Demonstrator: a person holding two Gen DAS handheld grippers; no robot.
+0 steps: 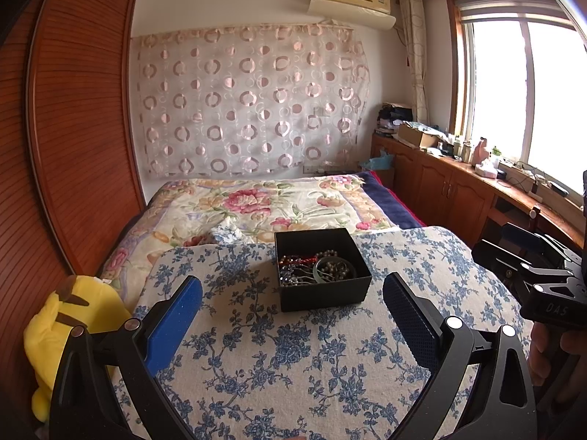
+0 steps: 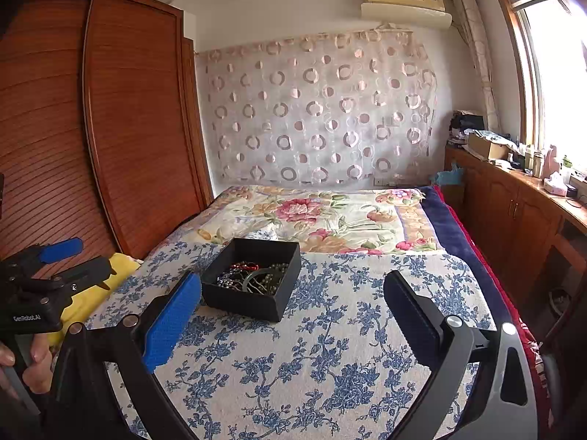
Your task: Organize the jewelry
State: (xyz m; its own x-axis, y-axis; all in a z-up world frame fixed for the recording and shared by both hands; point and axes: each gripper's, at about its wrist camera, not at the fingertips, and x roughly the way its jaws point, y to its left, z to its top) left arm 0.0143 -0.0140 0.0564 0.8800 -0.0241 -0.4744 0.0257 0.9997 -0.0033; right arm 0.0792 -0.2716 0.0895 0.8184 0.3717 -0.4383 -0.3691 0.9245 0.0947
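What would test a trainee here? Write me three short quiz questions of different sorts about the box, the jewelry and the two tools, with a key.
1. True or false: the left tool is shut on a necklace.
2. Multiple choice: the jewelry lies (A) spread over the blue flowered cloth, (B) tangled inside the black box, (C) on the yellow plush toy.
3. Fill in: the right tool is ____ and holds nothing.

Key
1. False: it is open and empty, short of the box.
2. B.
3. Open.
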